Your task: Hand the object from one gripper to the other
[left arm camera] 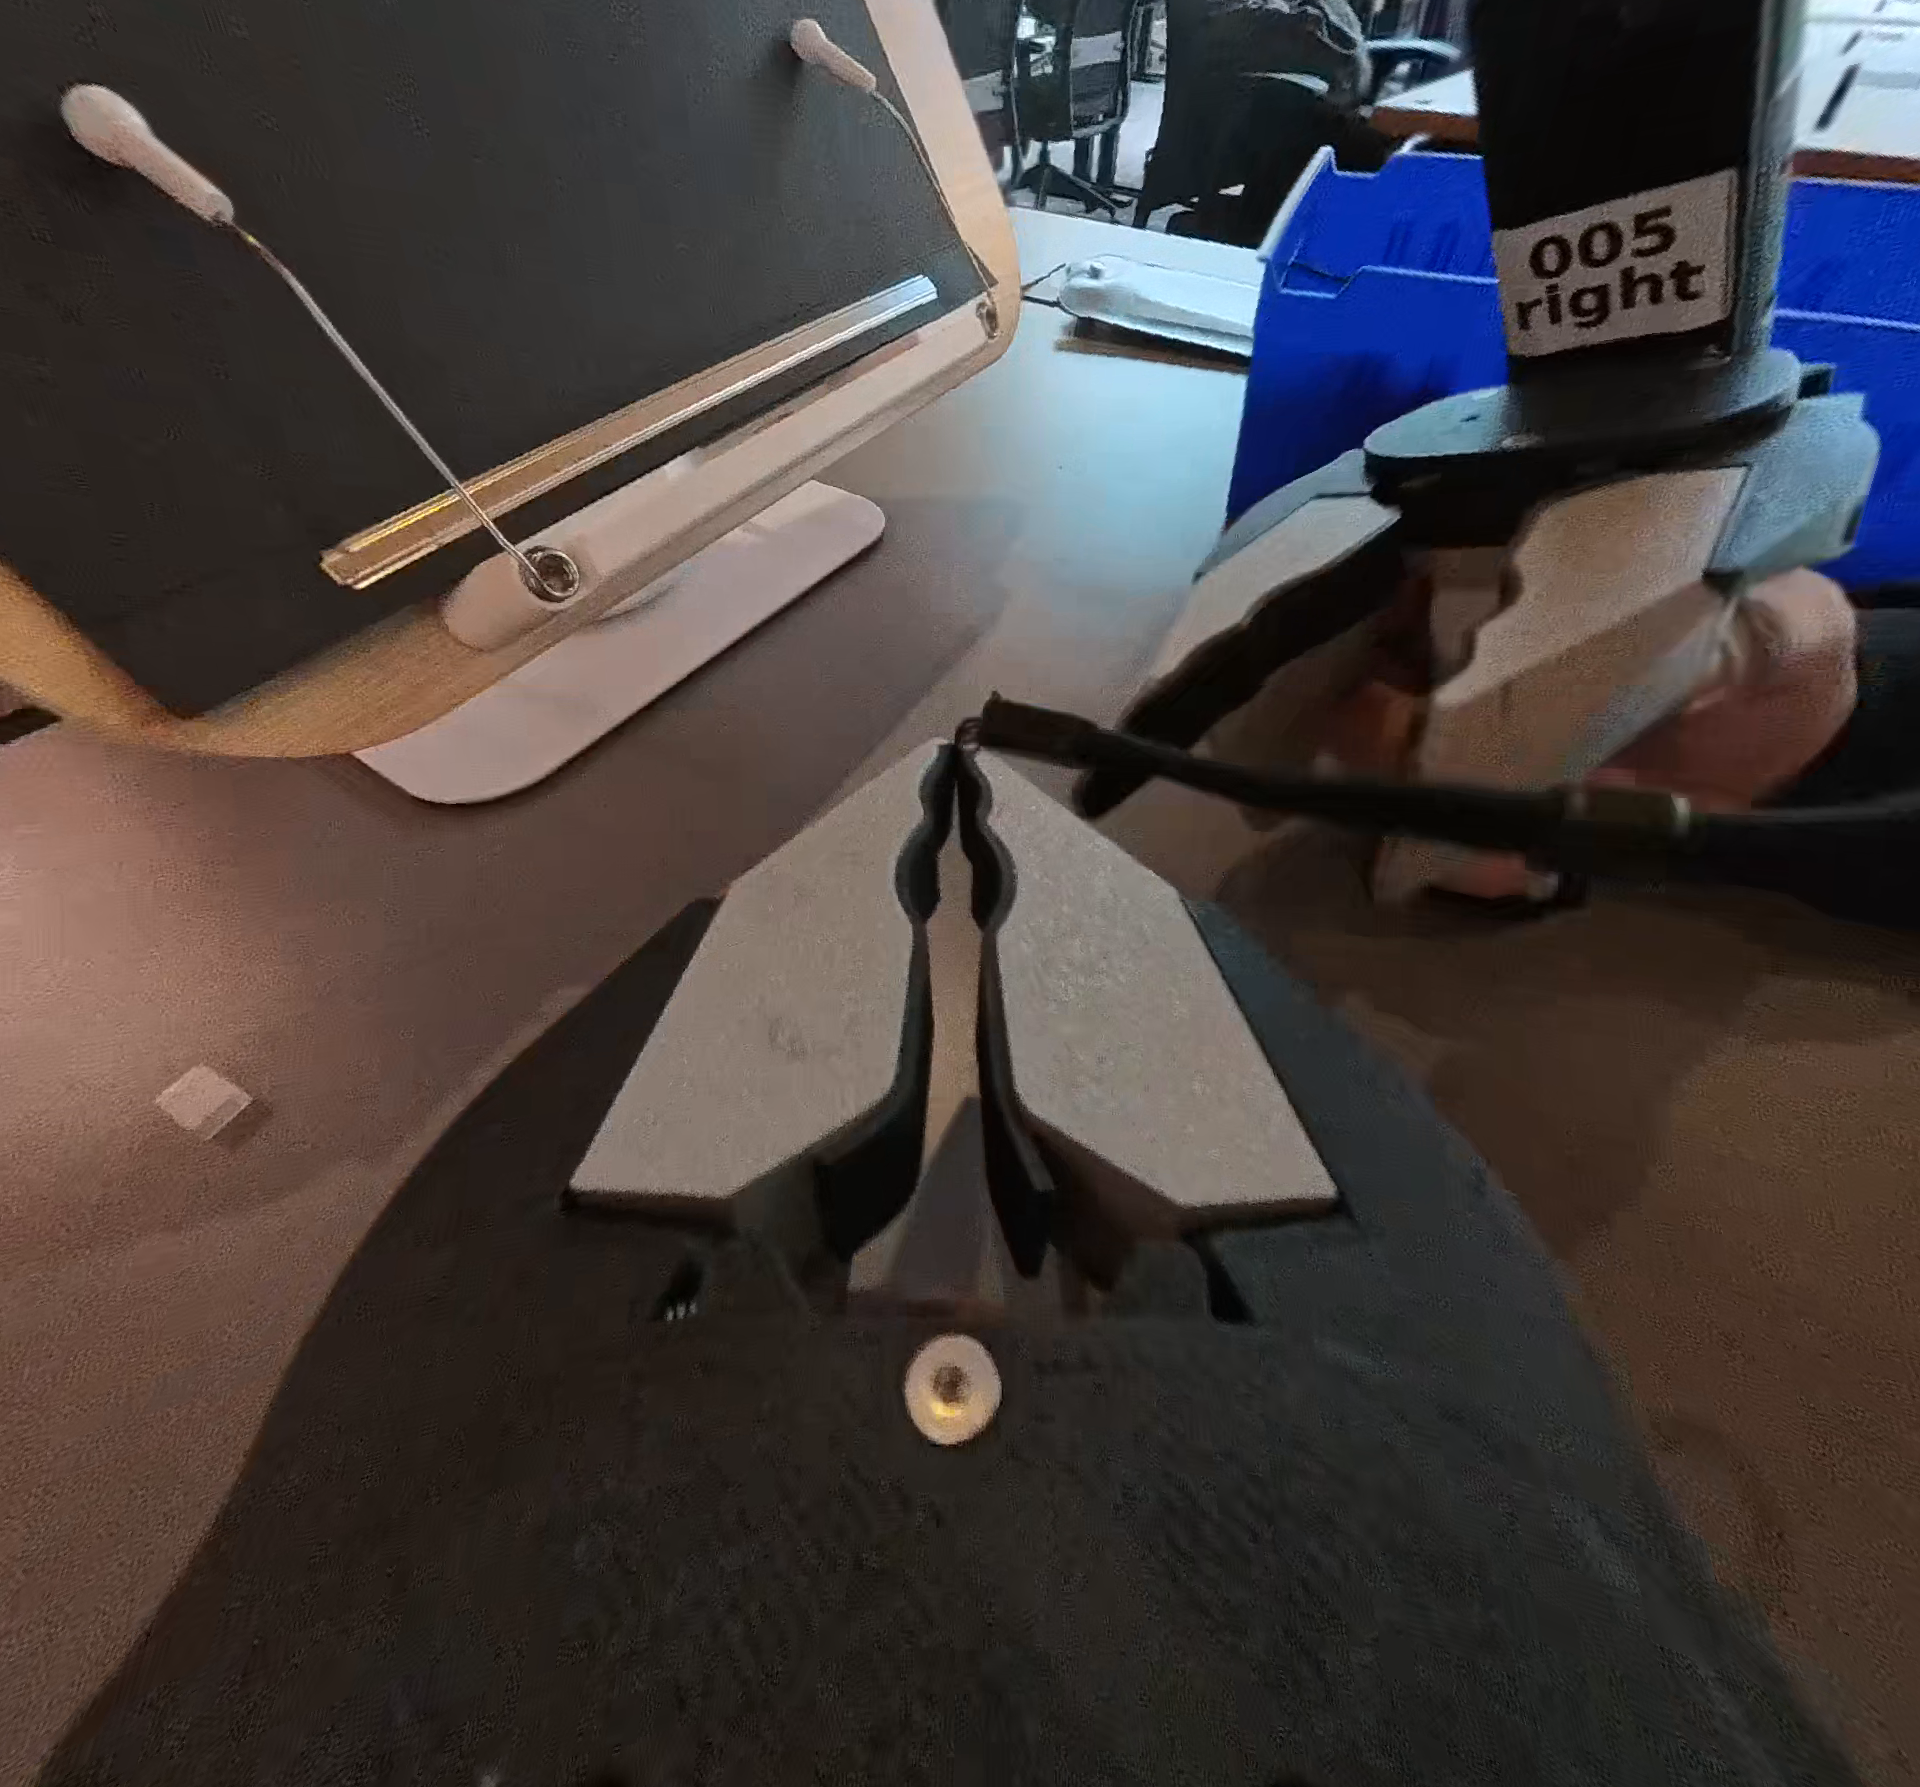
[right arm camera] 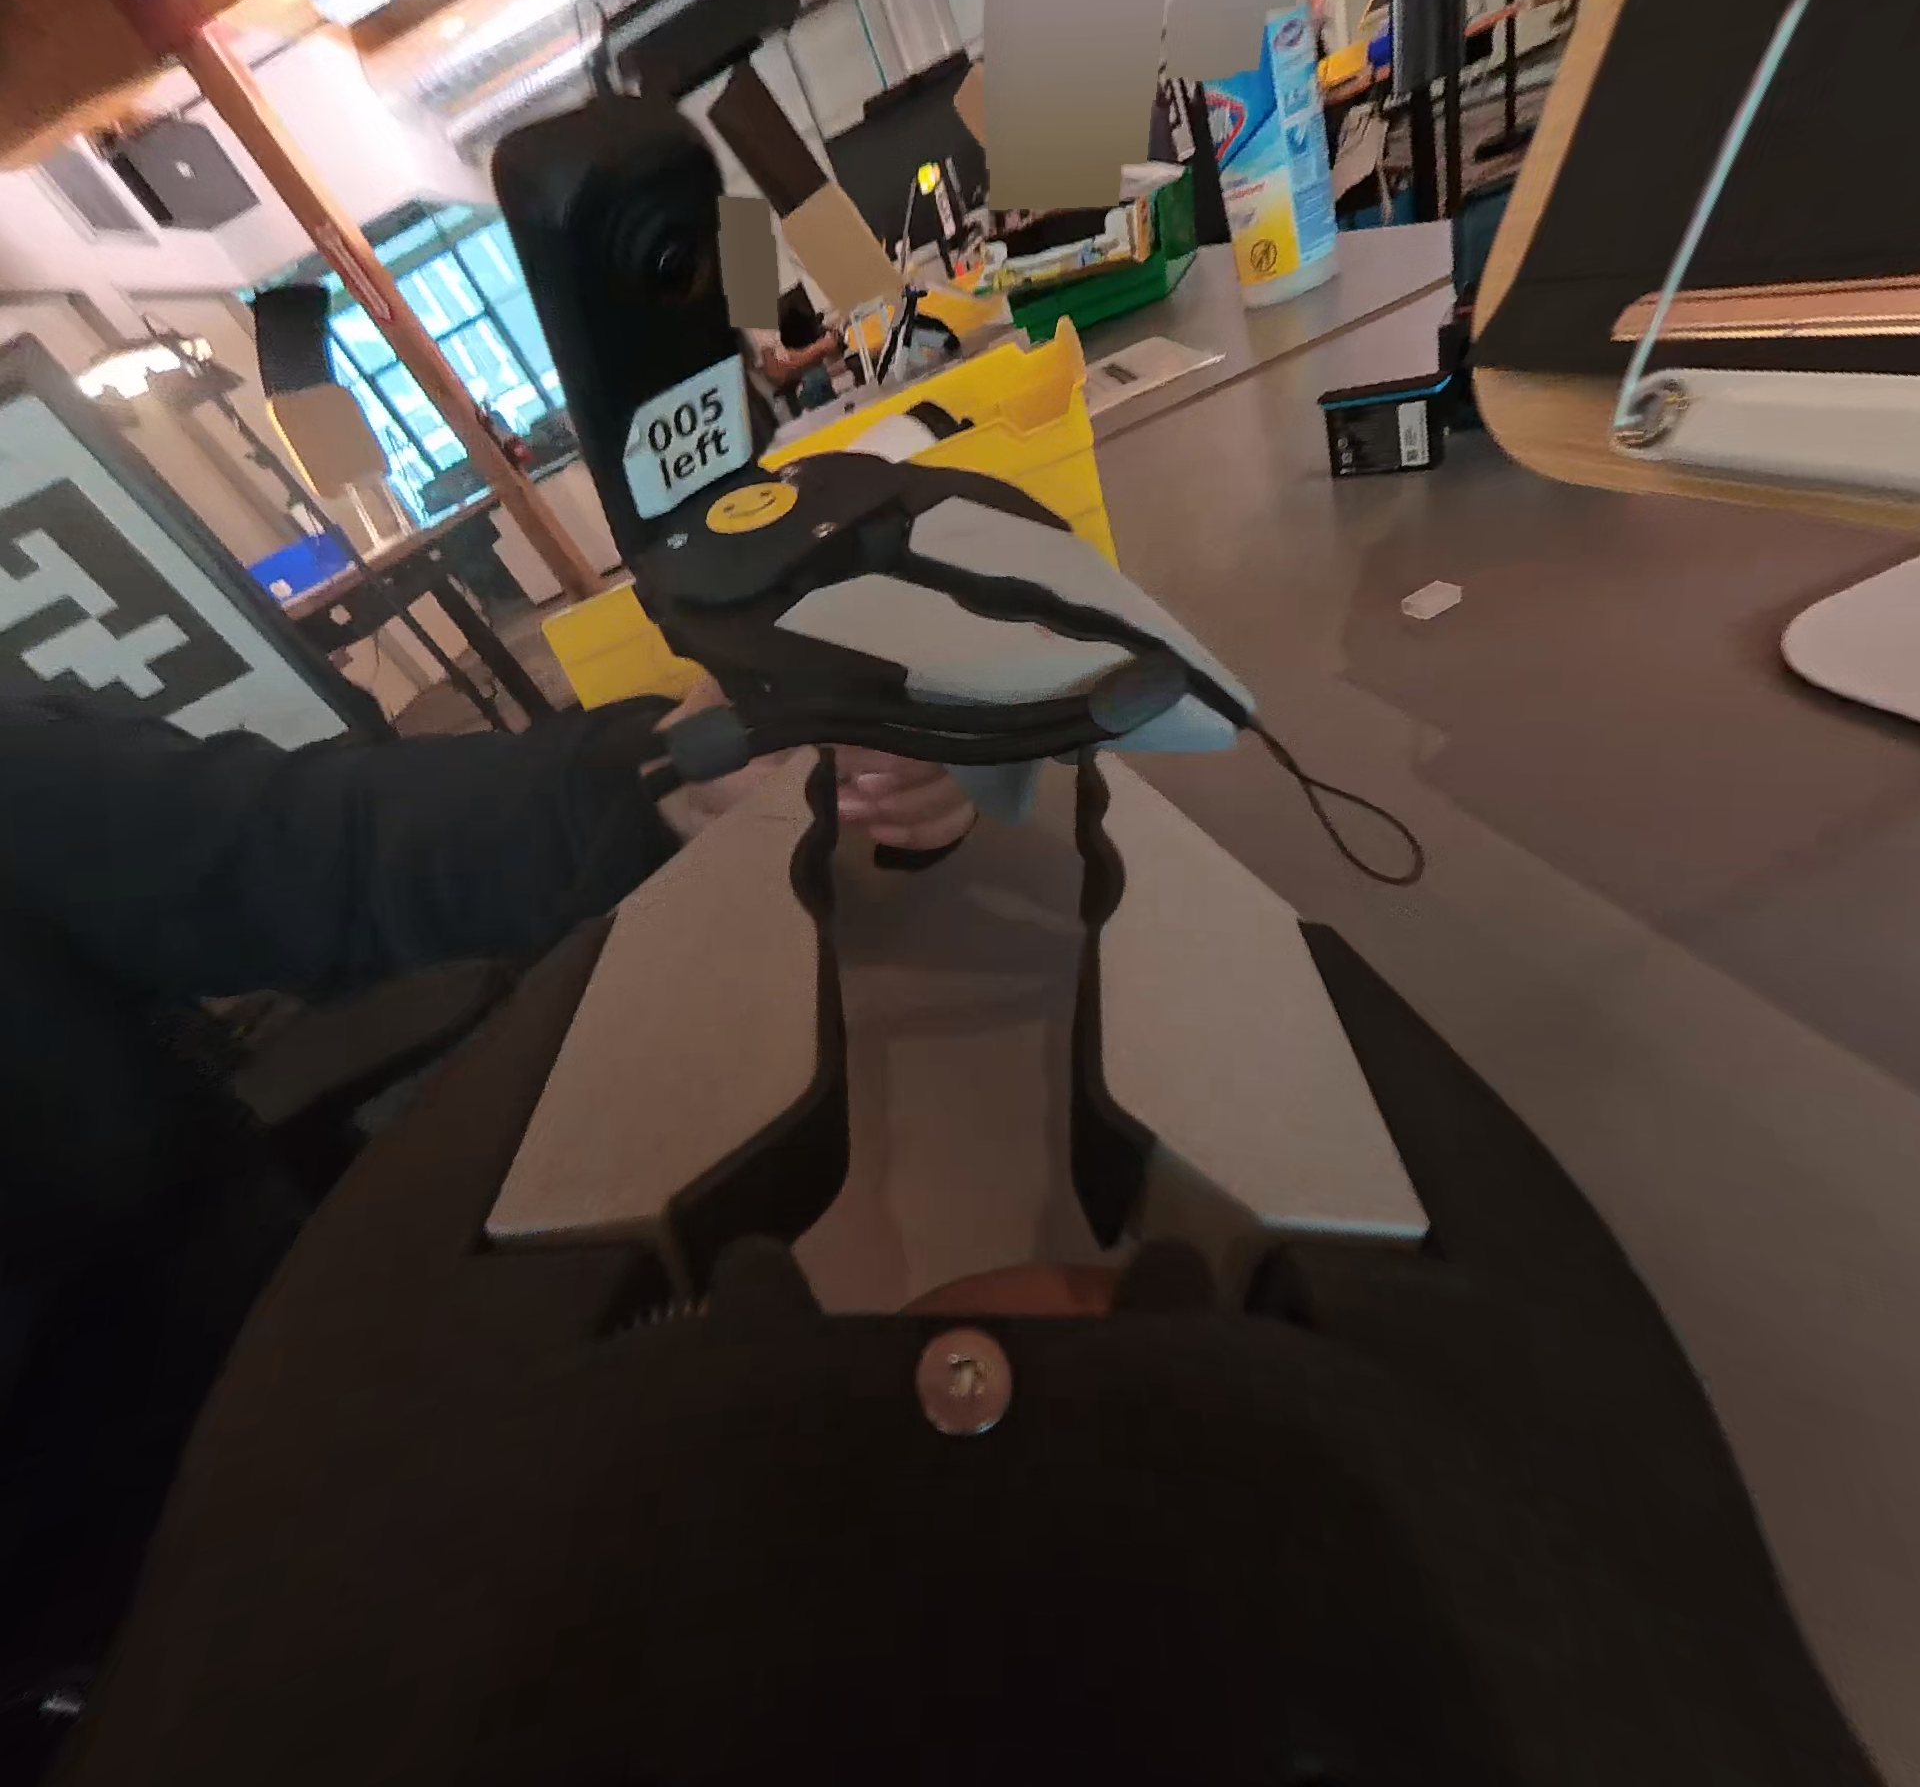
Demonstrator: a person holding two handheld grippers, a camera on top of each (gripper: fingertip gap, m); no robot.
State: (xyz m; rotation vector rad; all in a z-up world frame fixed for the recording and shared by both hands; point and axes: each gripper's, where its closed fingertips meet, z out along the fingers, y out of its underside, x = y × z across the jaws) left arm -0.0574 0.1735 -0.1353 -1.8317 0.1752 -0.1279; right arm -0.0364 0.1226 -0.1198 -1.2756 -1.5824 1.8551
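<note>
The object is a thin black rod (left arm camera: 1299, 792) with a thin cord loop (right arm camera: 1351, 823) at one end. My left gripper (left arm camera: 961, 763) is shut, pinching the cord right at the rod's end, above the table. It also shows side-on in the right wrist view (right arm camera: 1236, 711), with the loop hanging from its tip. The rod runs from that tip across the front of my right gripper (right arm camera: 951, 802), which is open with its jaws wide apart. In the left wrist view the right gripper (left arm camera: 1247, 802) sits around the rod's middle. The rod's far end (right arm camera: 707, 745) is grey, near a dark sleeve.
A book stand (left arm camera: 468, 283) with a black face, wooden edge and white base stands on the brown table (left arm camera: 312, 906), close left of the grippers. A blue bin (left arm camera: 1382, 335), a yellow bin (right arm camera: 997, 428), a small black box (right arm camera: 1387, 433) and a small white piece (left arm camera: 203, 1103) are nearby.
</note>
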